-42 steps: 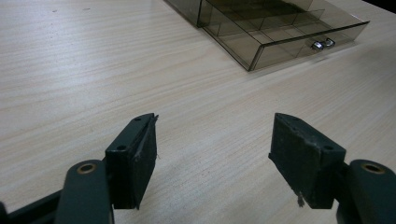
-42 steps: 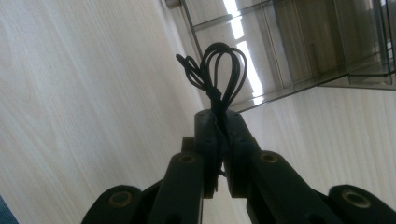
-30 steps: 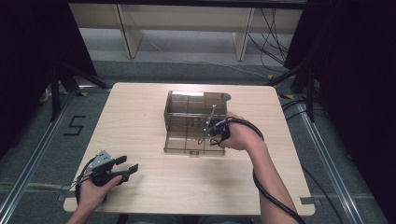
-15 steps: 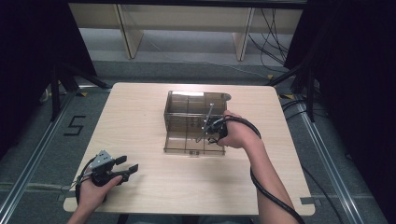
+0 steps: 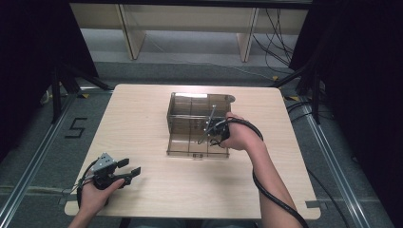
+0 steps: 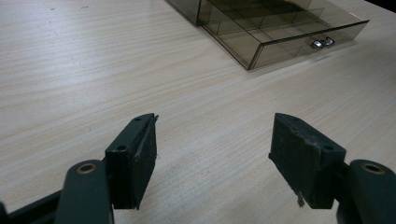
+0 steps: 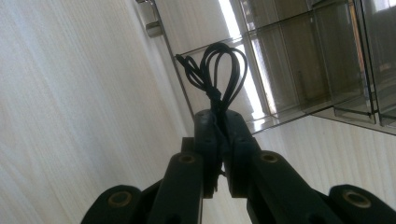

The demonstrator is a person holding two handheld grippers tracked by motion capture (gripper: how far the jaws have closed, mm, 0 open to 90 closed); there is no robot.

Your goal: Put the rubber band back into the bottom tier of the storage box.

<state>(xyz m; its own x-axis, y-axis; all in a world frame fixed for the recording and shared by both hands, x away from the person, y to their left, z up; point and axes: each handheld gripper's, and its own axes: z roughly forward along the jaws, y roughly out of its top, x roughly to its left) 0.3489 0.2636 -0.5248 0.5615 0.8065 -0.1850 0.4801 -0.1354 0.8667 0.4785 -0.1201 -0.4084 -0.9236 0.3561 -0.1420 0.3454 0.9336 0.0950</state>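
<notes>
At the near left the left gripper rests on the table, unmoved, jaws spread and empty. Farther right, the right gripper, clamped on a coiled black cable, has edged left over the open drawer of the smoked-plastic organiser, probably nearing release into a compartment.

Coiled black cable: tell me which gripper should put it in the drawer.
Right. The right gripper already pinches the cable over the open drawer; the left gripper rests open, far away.
</notes>
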